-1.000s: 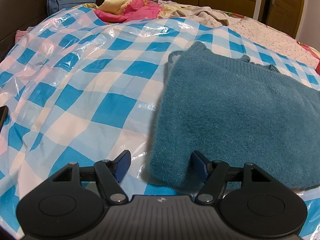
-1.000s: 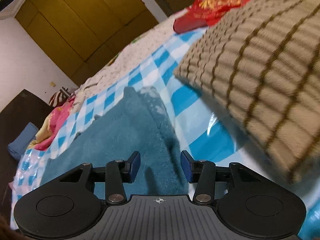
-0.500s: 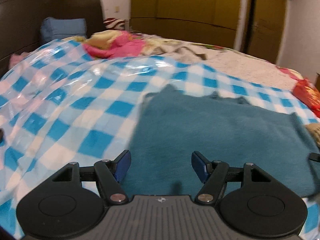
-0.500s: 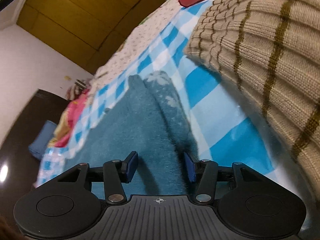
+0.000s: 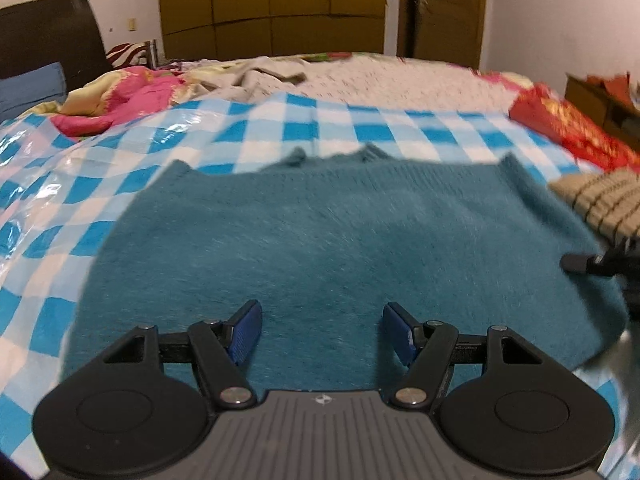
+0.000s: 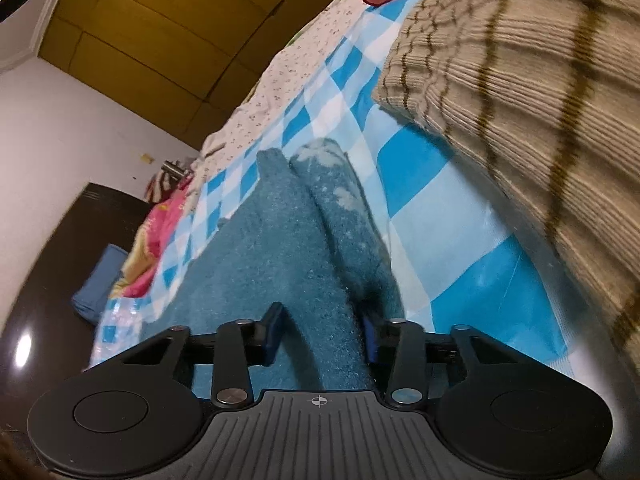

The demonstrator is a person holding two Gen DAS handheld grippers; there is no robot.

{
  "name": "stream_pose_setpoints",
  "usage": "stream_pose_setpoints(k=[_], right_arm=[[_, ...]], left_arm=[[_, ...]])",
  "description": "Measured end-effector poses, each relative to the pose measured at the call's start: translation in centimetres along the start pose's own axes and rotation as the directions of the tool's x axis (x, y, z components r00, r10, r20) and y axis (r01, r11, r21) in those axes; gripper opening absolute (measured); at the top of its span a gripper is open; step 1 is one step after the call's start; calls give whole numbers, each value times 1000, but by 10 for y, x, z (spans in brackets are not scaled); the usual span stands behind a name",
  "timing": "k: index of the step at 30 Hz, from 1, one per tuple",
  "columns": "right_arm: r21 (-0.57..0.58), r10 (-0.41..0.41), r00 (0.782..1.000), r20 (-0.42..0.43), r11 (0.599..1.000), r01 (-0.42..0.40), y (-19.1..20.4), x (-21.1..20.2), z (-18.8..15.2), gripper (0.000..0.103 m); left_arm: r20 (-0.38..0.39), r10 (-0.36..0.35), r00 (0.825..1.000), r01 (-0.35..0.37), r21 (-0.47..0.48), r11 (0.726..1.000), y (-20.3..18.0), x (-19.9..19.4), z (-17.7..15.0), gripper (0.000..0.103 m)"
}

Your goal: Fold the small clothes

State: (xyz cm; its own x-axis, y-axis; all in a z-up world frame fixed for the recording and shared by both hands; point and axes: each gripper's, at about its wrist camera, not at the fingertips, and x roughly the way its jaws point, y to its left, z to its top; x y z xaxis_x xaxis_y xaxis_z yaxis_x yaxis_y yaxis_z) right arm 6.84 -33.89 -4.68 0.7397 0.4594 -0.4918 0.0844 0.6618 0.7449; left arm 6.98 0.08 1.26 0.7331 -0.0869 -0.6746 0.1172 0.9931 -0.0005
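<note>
A fuzzy teal sweater [image 5: 340,232] lies flat on the blue-and-white checked plastic sheet [image 5: 120,184] covering the bed. My left gripper [image 5: 322,330] hovers open over the sweater's near hem, nothing between its fingers. My right gripper [image 6: 322,334] is low at the sweater's right side edge [image 6: 340,240]. Its jaws are closing, with a raised ridge of teal fabric between them. The right pad touches the fabric, while the left pad still shows a small gap. A dark finger of the right gripper [image 5: 576,262] shows at the sweater's right edge in the left wrist view.
A beige knit with brown stripes [image 6: 520,92] lies just right of the sweater. A red package [image 5: 568,124] sits behind it. Pink and yellow bedding [image 5: 120,100] and a blue pillow [image 5: 28,88] lie at the far left by the dark headboard. Wooden wardrobes stand behind the bed.
The left gripper swung right from the sweater's left corner to over its middle hem. The right gripper sank onto the sweater's right edge and its jaws narrowed around the fabric.
</note>
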Motion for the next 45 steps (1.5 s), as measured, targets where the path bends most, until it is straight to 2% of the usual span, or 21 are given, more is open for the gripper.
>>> stream_pose_setpoints(k=[4, 7, 9, 13, 15, 17, 19, 23, 26, 27, 29, 31, 34, 36, 41, 43, 45], right_arm=[[26, 38, 999, 2, 999, -38, -3, -7, -1, 22], [31, 36, 999, 5, 999, -37, -3, -7, -1, 22], [29, 9, 1000, -12, 1000, -8, -3, -1, 0, 25], [22, -8, 1000, -31, 1000, 8, 1, 12, 1, 39], [13, -8, 999, -36, 1000, 9, 2, 15, 0, 41], [16, -4, 999, -34, 1000, 4, 2, 15, 0, 38], [48, 21, 999, -30, 999, -20, -1, 9, 0, 26], [123, 108, 994, 12, 986, -109, 3, -10, -1, 17], [109, 165, 986, 39, 980, -168, 22, -23, 0, 12], [102, 193, 980, 39, 975, -196, 31, -26, 1, 12], [52, 199, 979, 30, 978, -201, 56, -26, 4, 12], [1, 216, 976, 8, 976, -216, 84, -23, 5, 12], [-71, 230, 973, -27, 970, -231, 127, -12, 4, 12], [-119, 245, 968, -57, 961, -250, 153, -2, 2, 12], [-248, 208, 970, -128, 940, -235, 206, 32, -25, 12], [-240, 182, 974, -135, 948, -210, 205, 38, -33, 12], [-237, 133, 986, -98, 959, -153, 195, 33, -31, 11]], left_arm=[[11, -18, 1000, 18, 9, 1000, -7, -2, 2, 76], [23, -39, 999, 39, 8, 999, -12, 0, 8, 76], [27, -47, 999, 47, 15, 999, -19, 7, 14, 76], [35, -52, 998, 50, 42, 998, -28, 17, 20, 76], [31, -53, 998, 52, 43, 998, -29, 22, 22, 78], [17, -47, 999, 46, 51, 998, -30, 27, 21, 78], [13, -37, 999, 36, 73, 997, -33, 30, 18, 79], [21, -28, 999, 25, 104, 994, -37, 27, 16, 79], [38, -54, 998, 52, 62, 997, -31, 23, 19, 79], [27, -53, 998, 51, 65, 997, -30, 26, 18, 79], [23, -42, 999, 40, 101, 994, -34, 30, 14, 80], [31, -55, 998, 52, 99, 994, -31, 26, 12, 80], [39, -108, 993, 107, 29, 994, -11, 13, 12, 79], [41, -112, 993, 113, -9, 994, 6, 4, 11, 79], [20, -89, 996, 91, -117, 989, 51, -4, -7, 79], [18, -107, 994, 108, -150, 983, 60, -2, -14, 79], [32, -118, 993, 121, -151, 981, 60, -3, -14, 79]])
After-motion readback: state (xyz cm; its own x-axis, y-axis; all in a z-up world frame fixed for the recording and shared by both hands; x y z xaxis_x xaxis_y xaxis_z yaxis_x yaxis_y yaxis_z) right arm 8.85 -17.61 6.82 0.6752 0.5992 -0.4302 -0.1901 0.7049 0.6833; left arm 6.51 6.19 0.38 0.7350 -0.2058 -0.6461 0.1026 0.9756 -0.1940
